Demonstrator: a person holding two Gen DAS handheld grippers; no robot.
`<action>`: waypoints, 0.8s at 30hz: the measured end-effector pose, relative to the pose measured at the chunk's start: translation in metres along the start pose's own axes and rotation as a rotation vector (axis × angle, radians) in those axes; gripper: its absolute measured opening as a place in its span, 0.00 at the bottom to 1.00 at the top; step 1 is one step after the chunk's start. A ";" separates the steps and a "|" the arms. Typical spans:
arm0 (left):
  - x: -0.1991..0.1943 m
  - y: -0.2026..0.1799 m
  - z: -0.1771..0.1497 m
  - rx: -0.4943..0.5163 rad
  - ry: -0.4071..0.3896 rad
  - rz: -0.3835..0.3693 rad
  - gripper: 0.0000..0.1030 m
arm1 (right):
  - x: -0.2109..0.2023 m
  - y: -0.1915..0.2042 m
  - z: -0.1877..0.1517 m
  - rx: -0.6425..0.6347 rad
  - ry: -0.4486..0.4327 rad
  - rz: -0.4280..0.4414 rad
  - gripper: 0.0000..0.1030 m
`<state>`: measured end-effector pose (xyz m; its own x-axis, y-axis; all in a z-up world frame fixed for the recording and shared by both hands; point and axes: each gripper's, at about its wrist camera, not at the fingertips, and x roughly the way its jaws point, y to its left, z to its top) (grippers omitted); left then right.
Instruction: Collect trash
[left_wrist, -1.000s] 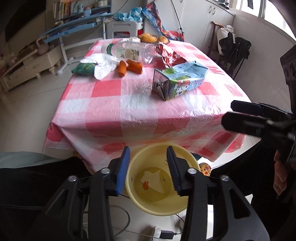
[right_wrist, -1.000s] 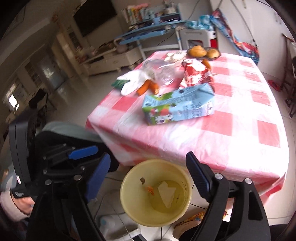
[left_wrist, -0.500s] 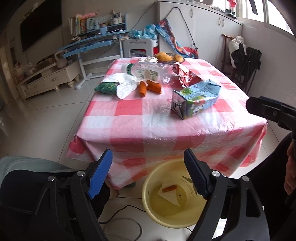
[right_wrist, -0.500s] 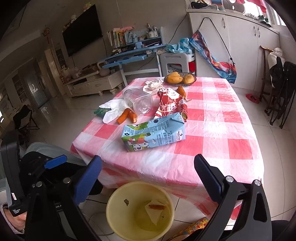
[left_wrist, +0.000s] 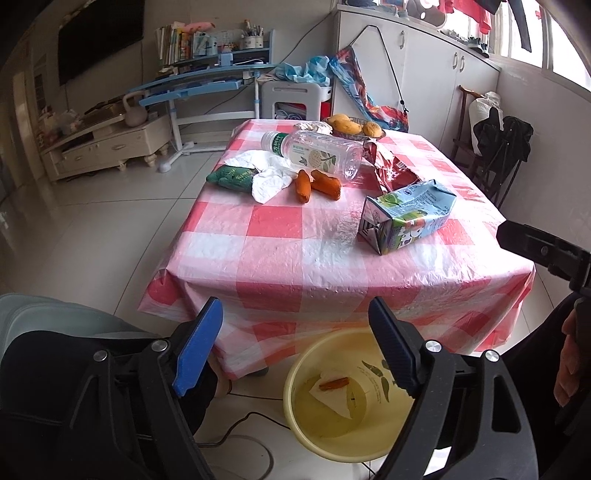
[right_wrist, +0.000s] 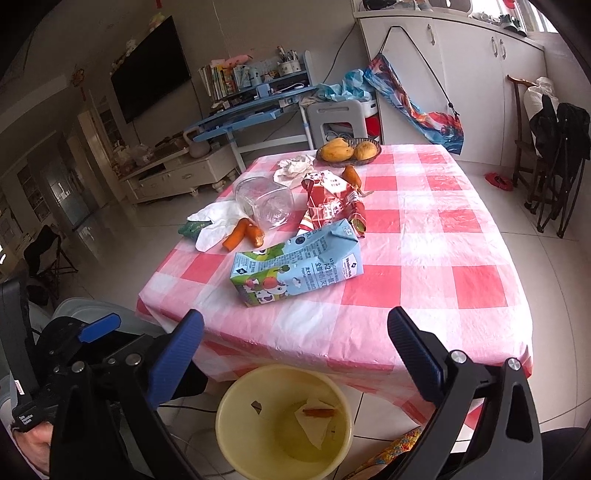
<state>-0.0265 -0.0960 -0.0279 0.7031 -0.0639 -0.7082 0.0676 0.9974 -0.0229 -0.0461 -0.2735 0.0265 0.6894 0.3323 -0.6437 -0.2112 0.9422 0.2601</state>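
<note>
Left gripper: the left gripper (left_wrist: 295, 343) with blue and black pads hangs over the near table edge, jaws spread wide with nothing between them
Right gripper: the right gripper (right_wrist: 295, 350) has its jaws spread wide too, empty, above the bucket
Bucket: a round yellow plastic bucket (right_wrist: 225, 435) stands on the tiled floor just in front of the table; a white paper scrap (right_wrist: 314, 428) and an orange carrot piece (right_wrist: 319, 411) lie inside
Table: the red-and-white checked plastic tablecloth (left_wrist: 295, 236) covers the table
Carton: a light blue milk carton with cartoon cows (right_wrist: 295, 267) lies on its side near the front edge
Wrapper: a crumpled red-and-white foil wrapper (right_wrist: 328, 203) lies just behind the carton
Bottle: a clear plastic bottle with a green-and-white label (left_wrist: 310, 153) lies on its side beside the wrapper
Carrots: two orange carrot stubs (left_wrist: 317, 183) lie touching, in front of the bottle
Tissue: a crumpled white tissue (left_wrist: 266, 173) partly covers a dark green packet (left_wrist: 229, 177)
Fruit: yellow mangoes in a dark shallow basket (right_wrist: 347, 149) sit at the far edge
</note>
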 end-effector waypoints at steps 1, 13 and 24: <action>0.000 0.000 0.000 -0.002 -0.001 0.001 0.76 | 0.000 0.001 0.000 -0.005 0.001 -0.001 0.92; 0.000 0.002 0.001 -0.009 -0.006 0.007 0.76 | 0.001 0.004 -0.001 -0.013 0.004 0.001 0.92; 0.000 0.002 0.001 -0.009 -0.005 0.006 0.76 | 0.001 0.005 -0.001 -0.013 0.004 0.002 0.92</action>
<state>-0.0256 -0.0944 -0.0276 0.7072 -0.0576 -0.7047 0.0565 0.9981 -0.0249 -0.0476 -0.2688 0.0262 0.6863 0.3346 -0.6458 -0.2216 0.9419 0.2525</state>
